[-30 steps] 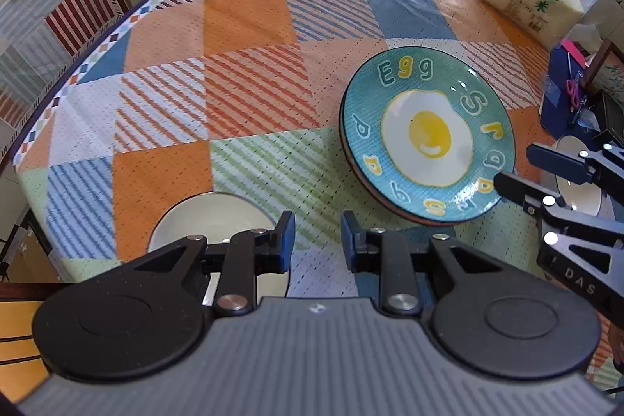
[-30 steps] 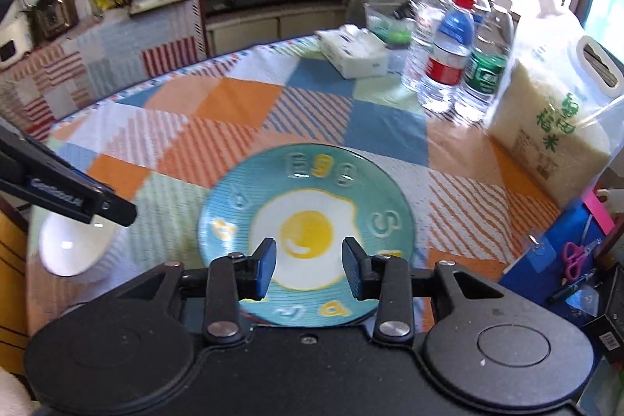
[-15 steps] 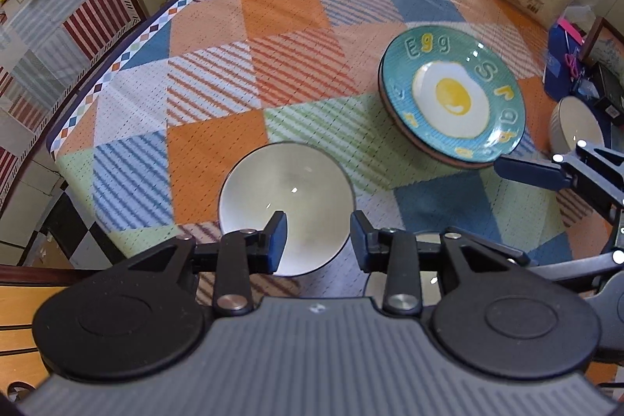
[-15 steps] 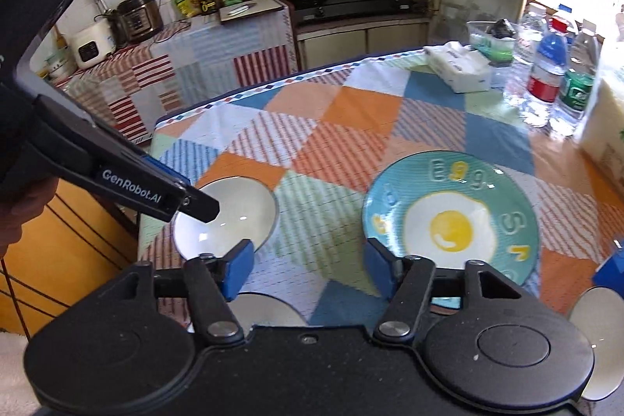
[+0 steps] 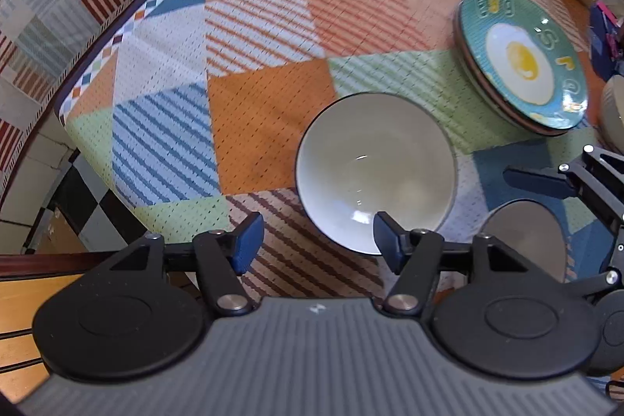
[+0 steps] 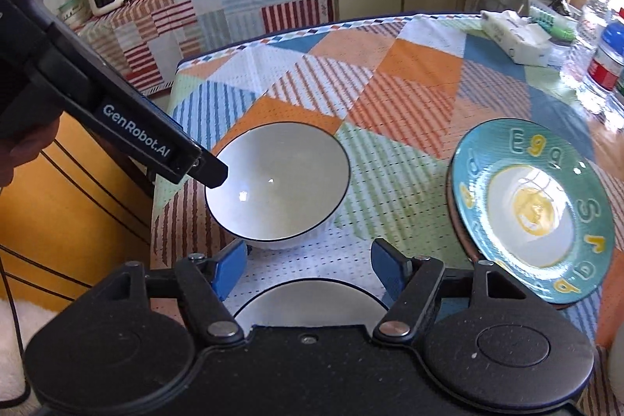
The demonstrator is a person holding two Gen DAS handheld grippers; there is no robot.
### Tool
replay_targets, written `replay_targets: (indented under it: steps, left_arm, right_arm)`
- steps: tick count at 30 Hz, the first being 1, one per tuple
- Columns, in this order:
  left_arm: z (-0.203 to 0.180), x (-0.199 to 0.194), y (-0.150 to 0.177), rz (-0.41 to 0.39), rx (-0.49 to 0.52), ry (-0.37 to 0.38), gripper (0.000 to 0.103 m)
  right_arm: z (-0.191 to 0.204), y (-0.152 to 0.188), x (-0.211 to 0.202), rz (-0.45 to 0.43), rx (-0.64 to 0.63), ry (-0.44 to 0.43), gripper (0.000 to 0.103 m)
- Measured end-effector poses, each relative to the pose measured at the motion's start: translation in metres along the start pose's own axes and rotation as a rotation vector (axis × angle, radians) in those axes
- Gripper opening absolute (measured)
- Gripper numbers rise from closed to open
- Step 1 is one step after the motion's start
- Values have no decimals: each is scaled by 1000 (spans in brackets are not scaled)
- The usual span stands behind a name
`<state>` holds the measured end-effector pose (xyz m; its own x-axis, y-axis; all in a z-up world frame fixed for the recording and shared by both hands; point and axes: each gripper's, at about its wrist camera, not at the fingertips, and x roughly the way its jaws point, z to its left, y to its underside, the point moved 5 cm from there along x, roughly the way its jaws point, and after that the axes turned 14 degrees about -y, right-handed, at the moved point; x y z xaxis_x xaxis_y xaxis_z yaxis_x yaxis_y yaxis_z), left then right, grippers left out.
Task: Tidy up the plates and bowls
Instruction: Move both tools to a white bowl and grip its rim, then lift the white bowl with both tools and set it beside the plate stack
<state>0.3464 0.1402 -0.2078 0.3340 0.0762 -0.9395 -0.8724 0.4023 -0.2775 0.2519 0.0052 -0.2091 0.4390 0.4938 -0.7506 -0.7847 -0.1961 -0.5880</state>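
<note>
Bare tablecloth (image 5: pixel 249 96) lies left of the white bowl (image 5: pixel 374 170).

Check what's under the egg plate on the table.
A second plate sits directly under the egg plate; only its brown rim shows along the near edge. The rest is covered, so I can't tell its pattern, or whether more lie beneath.

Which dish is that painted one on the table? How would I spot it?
Look at the patchwork tablecloth. To the right of the plain white bowl lies a teal plate stacked on other plates. It alone has a fried egg painted in the middle and raised letters round its rim.
</note>
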Motion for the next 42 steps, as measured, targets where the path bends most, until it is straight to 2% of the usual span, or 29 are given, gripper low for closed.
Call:
replay_targets:
  steps: [4, 8, 10, 11, 13, 15, 18, 26, 33, 38, 42]
  left_arm:
    - [5, 19, 0, 22, -18, 33, 61]
    - [7, 31, -2, 11, -27, 51, 54]
    - [7, 36, -4, 7, -29, 59, 42]
    - [6, 39, -5, 3, -29, 67, 39]
    - [6, 44, -8, 0, -31, 80, 23]
    - [4, 48, -9, -3, -33, 94, 12]
    - [-1, 47, -11, -36, 6, 59, 8]
    - [-10, 34, -31, -104, 60, 48, 9]
    - [-20, 34, -80, -155, 83, 38, 10]
    - [-27, 55, -109, -128, 33, 72, 10]
    - [-32, 66, -120, -115, 15, 84, 10]
  right_arm:
    - [5, -2, 23, 60, -32, 0, 75]
    - [6, -4, 41, 98, -43, -6, 75]
    - [4, -4, 49, 114, -31, -13, 77]
    - [2, -5, 52, 116, -25, -13, 81]
    - [1, -6, 56, 120, -20, -15, 85]
    - [0, -8, 61, 127, -15, -30, 85]
    - [0, -11, 65, 124, -26, -43, 85]
    - [-13, -21, 58, 71, -53, -10, 85]
    - [-43, -50, 49, 6, -57, 41, 85]
    - [-68, -63, 55, -10, -35, 73, 85]
    - [-84, -66, 61, -9, -4, 91, 85]
